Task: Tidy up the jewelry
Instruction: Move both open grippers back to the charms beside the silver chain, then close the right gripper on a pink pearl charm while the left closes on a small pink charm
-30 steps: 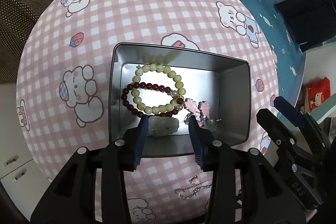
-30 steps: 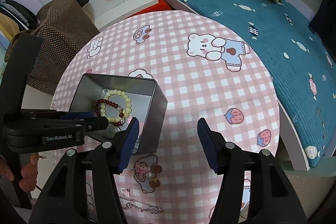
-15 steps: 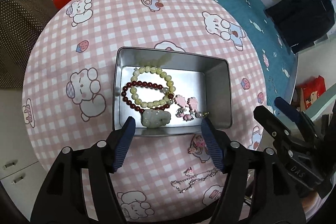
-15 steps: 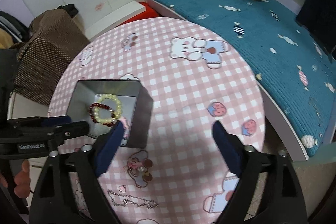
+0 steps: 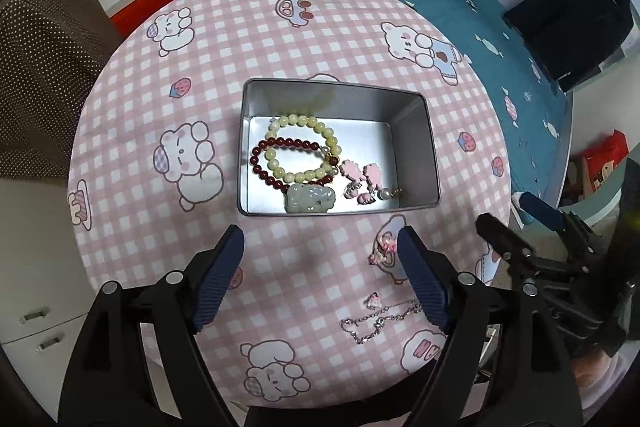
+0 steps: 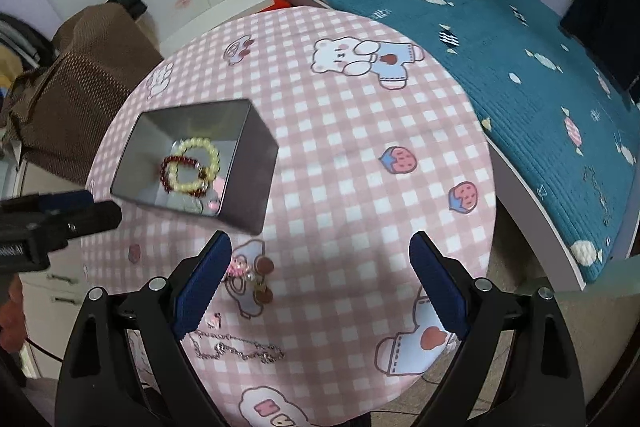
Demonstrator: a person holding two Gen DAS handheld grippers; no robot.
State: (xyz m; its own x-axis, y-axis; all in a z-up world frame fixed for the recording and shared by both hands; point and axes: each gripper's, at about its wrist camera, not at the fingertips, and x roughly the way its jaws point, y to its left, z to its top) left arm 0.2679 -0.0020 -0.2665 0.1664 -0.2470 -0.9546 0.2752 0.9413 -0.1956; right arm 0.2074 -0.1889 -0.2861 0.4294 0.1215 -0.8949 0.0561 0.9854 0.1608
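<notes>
A round tabletop [image 5: 132, 155] in pink-and-white check printed with cartoon bears carries an open rectangular metal tin [image 5: 416, 147]; in the left wrist view its long axis runs from 9 o'clock to 3 o'clock across the middle of the picture. Inside the tin, toward its 9 o'clock end, a pale yellow bead bracelet [image 5: 306, 147] overlaps a dark red bead bracelet [image 5: 276, 157], both lying flat. A pale green carved pendant [image 5: 310, 199] lies against the near wall, its length along that wall, and pink earrings [image 5: 362, 177] lie just beside it toward 3 o'clock. Outside the tin, on the cloth toward 5 o'clock, lie a small pink charm [image 5: 386, 249] and a silver chain [image 5: 380, 321], strung out roughly sideways. The left gripper [image 5: 320, 279] hangs above bare cloth at 6 o'clock of the tin; its jaws have just been opening and stand wide, with nothing between them. The right gripper [image 6: 320, 285] also hovers over the cloth, jaws spread and empty after just opening, with the pink charm beside its left pad.
</notes>
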